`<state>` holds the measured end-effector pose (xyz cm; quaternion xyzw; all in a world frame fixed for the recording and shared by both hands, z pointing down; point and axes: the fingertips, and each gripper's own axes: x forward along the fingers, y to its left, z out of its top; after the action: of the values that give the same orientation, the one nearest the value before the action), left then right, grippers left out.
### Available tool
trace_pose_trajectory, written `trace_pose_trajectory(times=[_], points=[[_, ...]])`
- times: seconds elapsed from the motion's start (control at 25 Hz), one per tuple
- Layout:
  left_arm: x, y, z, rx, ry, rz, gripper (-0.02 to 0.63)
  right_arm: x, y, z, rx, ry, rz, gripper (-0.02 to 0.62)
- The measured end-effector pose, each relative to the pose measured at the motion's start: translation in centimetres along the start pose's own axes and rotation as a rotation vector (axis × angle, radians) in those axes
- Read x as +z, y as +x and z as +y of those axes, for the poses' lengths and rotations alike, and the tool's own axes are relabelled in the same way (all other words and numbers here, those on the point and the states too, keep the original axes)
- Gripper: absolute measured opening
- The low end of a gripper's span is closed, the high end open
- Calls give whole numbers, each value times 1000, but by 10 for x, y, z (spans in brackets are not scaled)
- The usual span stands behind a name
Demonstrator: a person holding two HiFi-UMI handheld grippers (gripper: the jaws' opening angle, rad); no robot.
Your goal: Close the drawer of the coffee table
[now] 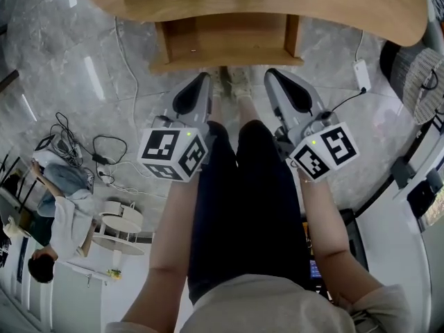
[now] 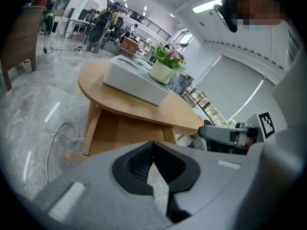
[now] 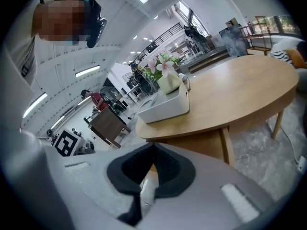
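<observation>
Where the drawer (image 1: 225, 44) sits (head view): pulled out beneath the surface (image 1: 291, 5).
Left hand-held gripper (image 2: 153, 143) (own view): closed, empty; best set flat on the drawer front.
Right hand-held gripper (image 3: 153, 145) (own view): closed, empty; push best kept level.

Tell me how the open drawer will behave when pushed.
The drawer looks like stiff wooden boards, so it should not flex. It appears empty, so it is probably light and slides easily. Its front is wide, so a push near one corner may skew it.
</observation>
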<state>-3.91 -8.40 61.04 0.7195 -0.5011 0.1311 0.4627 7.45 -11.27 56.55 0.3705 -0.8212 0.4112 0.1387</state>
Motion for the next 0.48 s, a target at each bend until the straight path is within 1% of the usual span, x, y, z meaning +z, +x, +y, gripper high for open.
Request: trace_pose_trajectory(times=[0.12, 0.2, 0.28, 0.36, 0.48], points=[[-16, 10, 10, 7, -3, 3, 3, -21, 9, -6, -14, -15, 30, 3], [-27, 16, 20, 21, -37, 11, 2, -34, 16, -9, -19, -36, 52, 3], [-38, 21, 26, 29, -66, 23, 2, -43, 22, -9, -7, -57, 62, 3], [-46, 26, 29, 30, -72, 32, 2, -51, 26, -11, 3, -72, 65, 3], [-56, 31, 34, 34, -70, 40, 3, -64, 31, -17, -10, -76, 74, 3]])
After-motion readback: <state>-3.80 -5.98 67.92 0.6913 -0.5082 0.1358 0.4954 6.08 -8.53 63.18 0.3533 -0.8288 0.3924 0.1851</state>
